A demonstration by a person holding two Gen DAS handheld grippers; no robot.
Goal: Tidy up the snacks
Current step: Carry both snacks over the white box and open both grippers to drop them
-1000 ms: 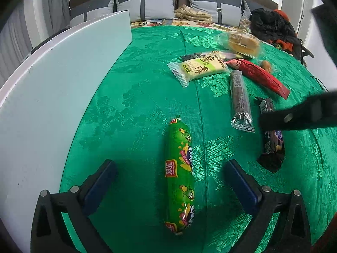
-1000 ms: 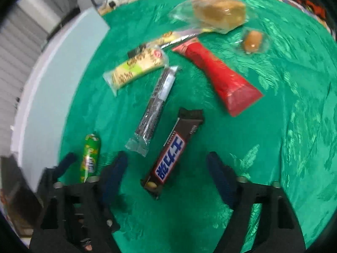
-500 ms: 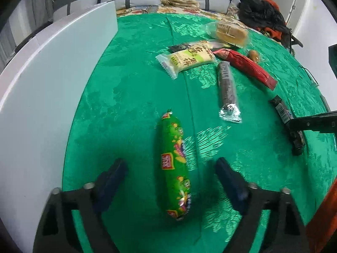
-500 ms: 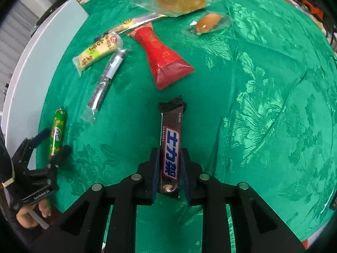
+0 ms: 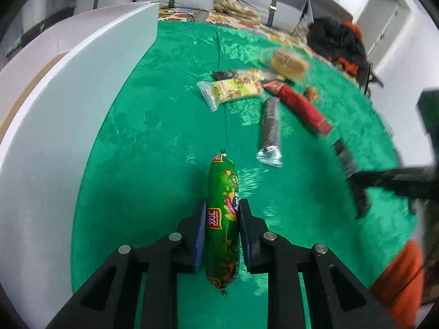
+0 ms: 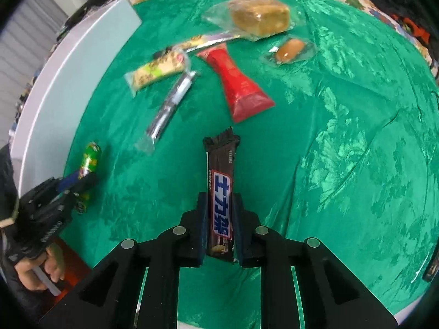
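Through my left wrist camera, my left claw (image 5: 221, 226) had just been closing and now clamped its blue pads on the green plastic-wrapped sausage stick (image 5: 222, 219), which ran lengthwise between the jaws at the lower centre of the frame, its tied tip pointing up the picture. Beneath it lay the shiny green patterned cloth (image 5: 164, 137), bordered on the left by a curved white board (image 5: 55, 109). In the upper right of that frame sat the remaining snacks: a pale yellow-green wrapped cake (image 5: 233, 90), a dark cookie roll in clear and silver wrap (image 5: 270, 131) just below it, a long red packet (image 5: 297, 107) to its right, and a clear bag holding a tan bread block (image 5: 288, 63) above them, all somewhat blurred. At the right edge my right claw (image 5: 354, 181) reached in, gripping the dark brown chocolate bar (image 5: 345, 159). Through my right wrist camera, that right claw (image 6: 219, 227) was pinched tight on the bar (image 6: 221, 192), its white-and-blue label facing the lens and its crimped end pointing up the frame at the centre. Above it lay the red packet (image 6: 238, 82), the cookie roll (image 6: 170, 104), the yellow-green cake (image 6: 156, 71), the bagged bread (image 6: 258, 16) and a small clear-wrapped brown sausage-shaped snack (image 6: 289, 49). At the lower left my hand (image 6: 41, 268) held the left claw (image 6: 79, 181) around the green sausage (image 6: 90, 161).
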